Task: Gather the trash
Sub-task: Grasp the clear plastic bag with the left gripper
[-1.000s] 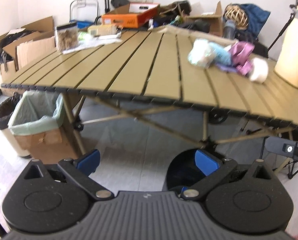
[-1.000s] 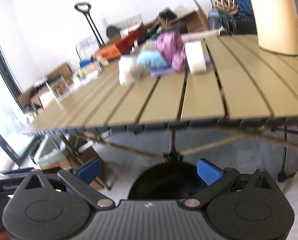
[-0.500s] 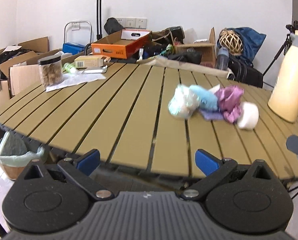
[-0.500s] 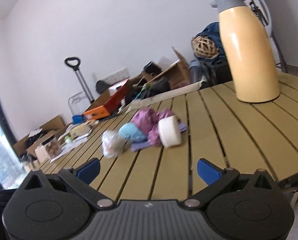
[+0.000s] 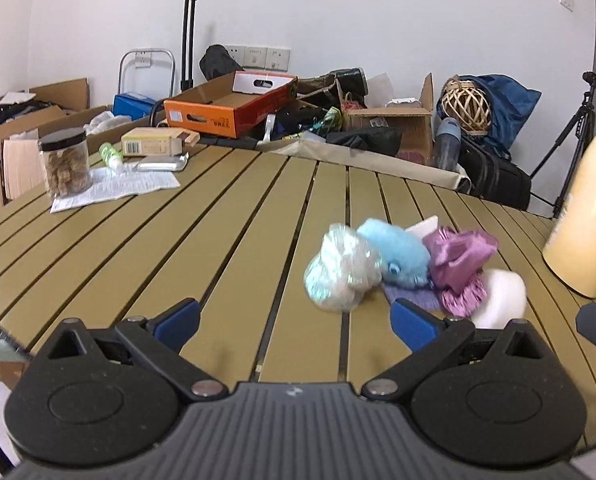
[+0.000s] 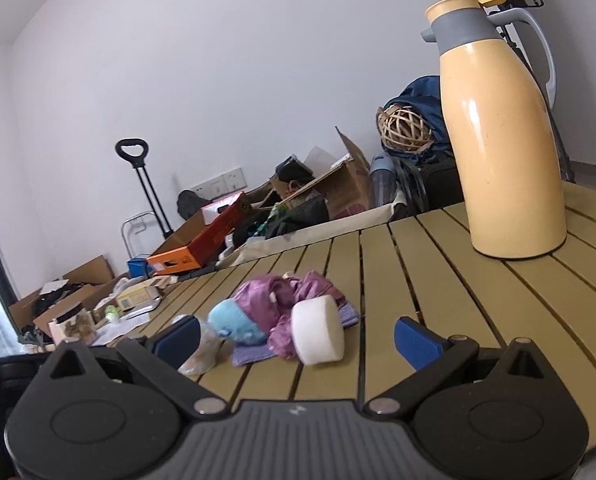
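Note:
A small heap of trash lies on the slatted olive table (image 5: pixel 201 240): a crumpled clear plastic bag (image 5: pixel 340 268), a light blue fuzzy lump (image 5: pixel 398 254), crumpled purple wrapping (image 5: pixel 458 256) and a white roll (image 5: pixel 498 298). The same heap shows in the right wrist view: plastic bag (image 6: pixel 201 350), blue lump (image 6: pixel 235 322), purple wrapping (image 6: pixel 281 300), white roll (image 6: pixel 318 330). My left gripper (image 5: pixel 295 320) is open and empty just short of the heap. My right gripper (image 6: pixel 295 338) is open and empty with the white roll close between its fingers' line.
A tall yellow thermos (image 6: pixel 502 136) stands at the table's right side, also in the left wrist view (image 5: pixel 590 216). A jar (image 5: pixel 65 162), papers (image 5: pixel 117 186) and a small box (image 5: pixel 153 146) sit at the far left. Cardboard boxes and bags clutter the floor behind.
Both grippers rose from below the table's edge to above its top and moved in toward the heap. Both stayed open.

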`<state>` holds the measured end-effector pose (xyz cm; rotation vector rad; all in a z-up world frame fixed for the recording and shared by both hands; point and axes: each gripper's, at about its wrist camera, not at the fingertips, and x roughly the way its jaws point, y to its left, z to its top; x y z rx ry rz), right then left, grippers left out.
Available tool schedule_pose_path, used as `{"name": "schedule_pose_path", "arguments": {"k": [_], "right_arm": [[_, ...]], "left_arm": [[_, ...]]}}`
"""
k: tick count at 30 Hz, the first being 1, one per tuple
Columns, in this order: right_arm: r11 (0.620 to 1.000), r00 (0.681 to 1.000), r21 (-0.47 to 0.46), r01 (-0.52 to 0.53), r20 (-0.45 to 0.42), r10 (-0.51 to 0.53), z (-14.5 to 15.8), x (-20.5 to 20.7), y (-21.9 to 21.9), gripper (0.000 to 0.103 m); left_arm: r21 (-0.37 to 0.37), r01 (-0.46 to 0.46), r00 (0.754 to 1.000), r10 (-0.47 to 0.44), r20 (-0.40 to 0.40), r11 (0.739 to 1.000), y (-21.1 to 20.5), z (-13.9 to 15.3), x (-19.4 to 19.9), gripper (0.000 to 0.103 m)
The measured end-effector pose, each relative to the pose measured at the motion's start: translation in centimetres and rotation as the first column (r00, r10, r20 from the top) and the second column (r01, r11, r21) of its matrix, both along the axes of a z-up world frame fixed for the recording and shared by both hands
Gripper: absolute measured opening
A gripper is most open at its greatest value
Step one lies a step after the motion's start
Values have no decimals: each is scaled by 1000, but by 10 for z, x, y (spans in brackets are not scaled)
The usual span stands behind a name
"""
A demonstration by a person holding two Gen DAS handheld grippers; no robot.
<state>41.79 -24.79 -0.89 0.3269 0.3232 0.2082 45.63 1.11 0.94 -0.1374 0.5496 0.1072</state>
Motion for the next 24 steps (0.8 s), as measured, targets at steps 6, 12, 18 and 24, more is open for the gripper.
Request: {"name": "schedule_pose_path", "arguments": {"k": [6,12,18,24], "right_arm": [[998,998,-20,57,-10,-57,-6,20,-2,103],[993,993,-25,116,-14,-116,-13,37,-4,103],[991,991,-13,131,-22,-131,-19,51,-5,103],[992,992,-19,126,-25,-127,-20,58,0,103]], "left_arm": [[30,-10,1000,9,2,1000,-12,-8,38,103],[42,11,999,-9,-34,999,-23,-21,72,103],[7,28,998,-28,-63,1000,-23,-32,90,74],[-60,47,996,-51,-71,997,-18,-37,93,40]]}}
